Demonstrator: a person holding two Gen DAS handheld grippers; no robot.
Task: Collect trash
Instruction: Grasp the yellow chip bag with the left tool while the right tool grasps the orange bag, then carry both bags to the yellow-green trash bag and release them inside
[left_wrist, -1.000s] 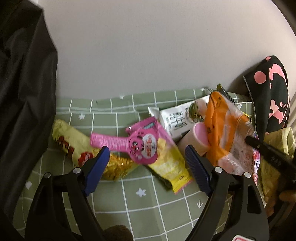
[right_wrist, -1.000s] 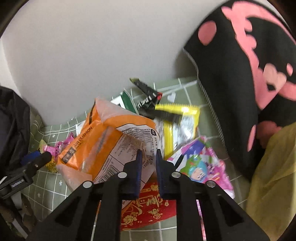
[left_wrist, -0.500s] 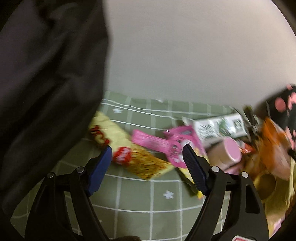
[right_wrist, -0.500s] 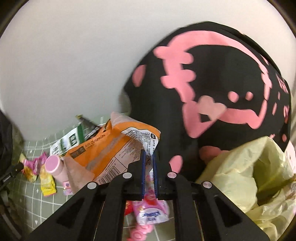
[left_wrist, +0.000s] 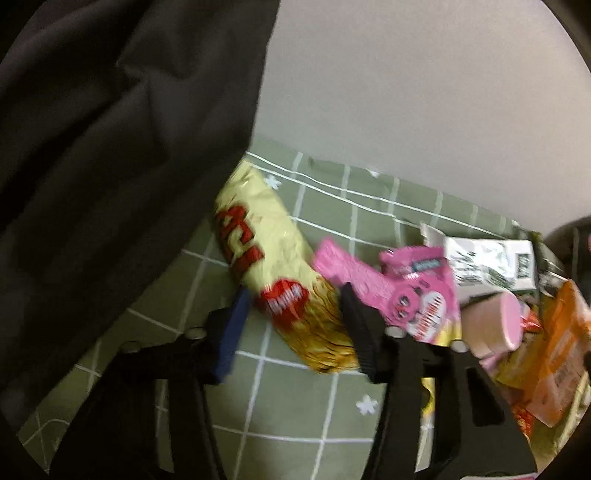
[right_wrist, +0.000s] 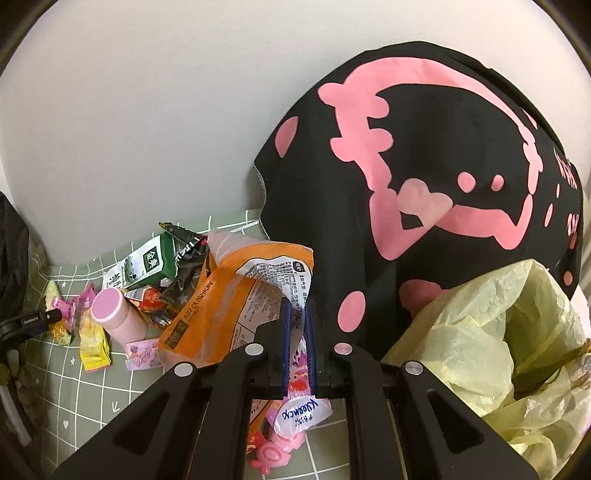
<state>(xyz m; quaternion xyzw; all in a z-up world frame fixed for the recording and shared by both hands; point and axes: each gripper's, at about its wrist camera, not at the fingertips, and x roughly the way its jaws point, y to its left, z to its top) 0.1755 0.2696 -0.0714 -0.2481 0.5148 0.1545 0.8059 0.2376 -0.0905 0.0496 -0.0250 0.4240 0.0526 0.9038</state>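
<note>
a: start with the biggest thing. where does the yellow bin bag (right_wrist: 491, 354) lie from the right gripper (right_wrist: 297, 332)?

b: to its right and a little lower, mouth open upward, at the foot of the black and pink cushion (right_wrist: 424, 177). no other gripper is in view near the bag, so the right one looks the nearer.

a: what does that gripper carry?

b: its jaws are closed nearly flat on a corner of the orange packet (right_wrist: 236, 295). the packet hangs out to the left of the fingers, away from the bag, long axis slanting down-left. judgement: the move turns on swinging right until the packet is over the bag mouth.

a: and the left gripper (left_wrist: 291, 328)?

b: jaws spread wide, nothing held. the view is blurred. the yellow snack bag (left_wrist: 277, 288) lies on the green checked cloth (left_wrist: 295, 406), left of the bin bag and well apart from it, against the dark jacket (left_wrist: 110, 147). its long axis runs from upper left to lower right, its lower end between the fingers. whether they touch it i cannot tell.

a: smaller items?

b: a pink wrapper (left_wrist: 388, 288), a milk carton (left_wrist: 487, 266) and a pink capped bottle (right_wrist: 110, 314), all left of the bin bag.
</note>
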